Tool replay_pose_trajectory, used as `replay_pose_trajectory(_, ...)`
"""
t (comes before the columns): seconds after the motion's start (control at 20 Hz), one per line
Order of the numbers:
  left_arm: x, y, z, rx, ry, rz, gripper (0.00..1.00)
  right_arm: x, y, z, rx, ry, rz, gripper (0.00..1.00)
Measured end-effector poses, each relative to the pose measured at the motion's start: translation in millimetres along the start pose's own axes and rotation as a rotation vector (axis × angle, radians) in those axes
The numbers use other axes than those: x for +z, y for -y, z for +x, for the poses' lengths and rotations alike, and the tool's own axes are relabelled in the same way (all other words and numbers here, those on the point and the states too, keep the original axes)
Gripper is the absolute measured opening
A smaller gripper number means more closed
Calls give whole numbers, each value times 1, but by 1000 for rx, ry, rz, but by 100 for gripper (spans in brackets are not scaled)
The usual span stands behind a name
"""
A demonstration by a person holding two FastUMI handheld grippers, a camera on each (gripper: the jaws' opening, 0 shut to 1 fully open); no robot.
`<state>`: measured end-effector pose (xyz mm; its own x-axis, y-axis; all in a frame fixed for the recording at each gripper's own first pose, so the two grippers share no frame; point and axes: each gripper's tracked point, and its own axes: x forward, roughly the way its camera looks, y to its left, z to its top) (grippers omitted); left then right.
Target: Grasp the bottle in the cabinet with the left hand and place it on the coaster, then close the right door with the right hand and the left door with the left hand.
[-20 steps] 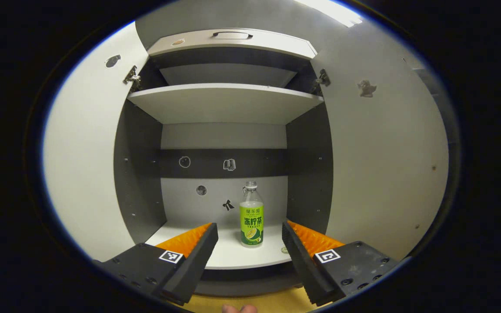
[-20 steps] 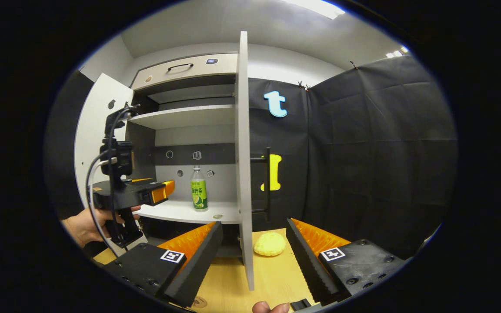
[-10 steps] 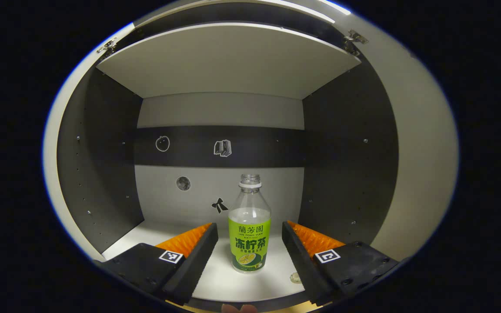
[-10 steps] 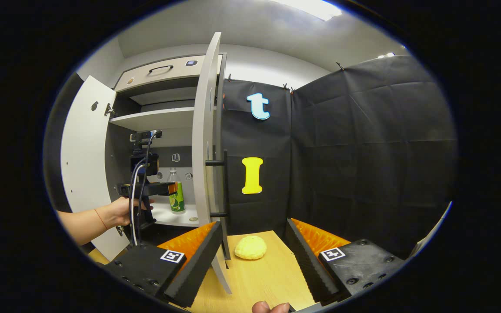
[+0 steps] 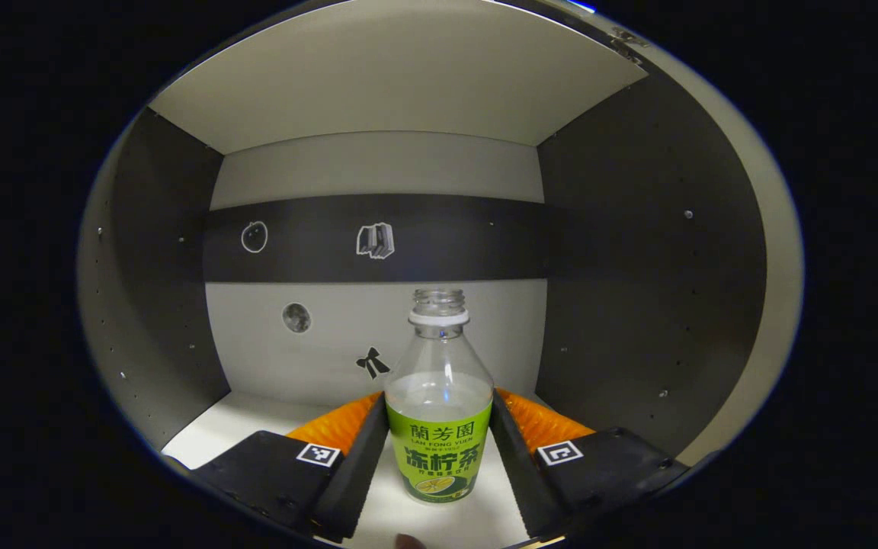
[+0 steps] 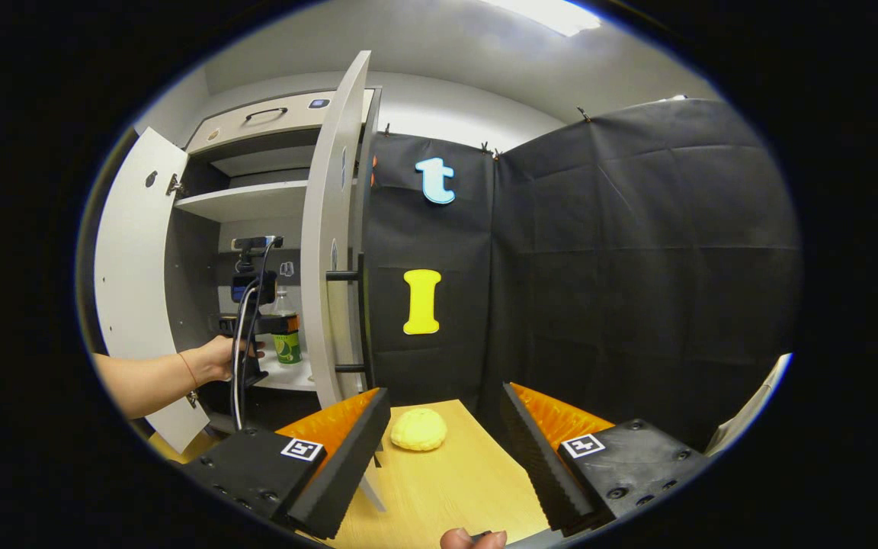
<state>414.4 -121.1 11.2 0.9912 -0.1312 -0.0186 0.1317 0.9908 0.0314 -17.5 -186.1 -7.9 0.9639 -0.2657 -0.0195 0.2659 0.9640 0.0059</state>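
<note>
We see the bottle (image 5: 439, 396) standing upright on the cabinet's lower shelf (image 5: 210, 431), uncapped, clear above and wrapped in a green label below. In the left gripper view it sits squarely between the two fingers of the left hand-held gripper (image 5: 437, 446); both finger edges lie right against the label's sides, at 9 and 3 o'clock of the bottle, but we cannot tell whether they press on it or merely flank it. Behind the bottle, at about 11 o'clock, a small bow sticker (image 5: 371, 362) marks the cabinet's back wall, with a round sticker (image 5: 296, 316) farther out in the same direction. A dark band (image 5: 485, 236) crosses the back wall above the bottle's neck and carries two more stickers. The upper shelf (image 5: 378, 84) roofs the compartment at 12 o'clock.

In the right gripper view we see the bottle (image 6: 285, 335) inside the cabinet, with a hand (image 6: 222, 358) holding the left hand-held gripper (image 6: 256, 324) against it. The right door (image 6: 328, 229) stands open, edge toward us, at 3 o'clock of the bottle; the left door (image 6: 130, 267) is swung open at 9 o'clock. The right hand-held gripper (image 6: 445, 435) hangs with its fingers spread wide and empty over the wooden worktop (image 6: 447, 488), and a yellow rounded object (image 6: 418, 429) rests on the worktop between those fingers in the picture.
</note>
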Motion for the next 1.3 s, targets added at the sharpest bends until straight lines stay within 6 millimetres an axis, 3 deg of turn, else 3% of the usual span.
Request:
replay_pose_trajectory(0.15, 8, 0, -5, -10, 18, 1, 78, -1, 1, 0, -1, -5, 15, 97)
replay_pose_trajectory(0.25, 19, 3, -20, -18, 44, 2, 78, -1, 1, -1, 6, -6, 23, 97)
replay_pose_trajectory(0.45, 39, 5, -84, -43, 96, -1, 77, 6, -2, -4, 20, 17, 5, 97)
replay_pose_trajectory(0.7, 37, 1, -176, -55, 131, -3, 77, 7, -10, -10, 50, 22, 23, 97)
replay_pose_trajectory(1.0, -8, 3, -274, -62, 128, -31, 77, 21, -16, -8, 69, 84, 7, 98)
replay_pose_trajectory(1.3, -95, 10, -346, -50, 96, -64, 78, 24, -28, -5, 102, 98, 3, 97)
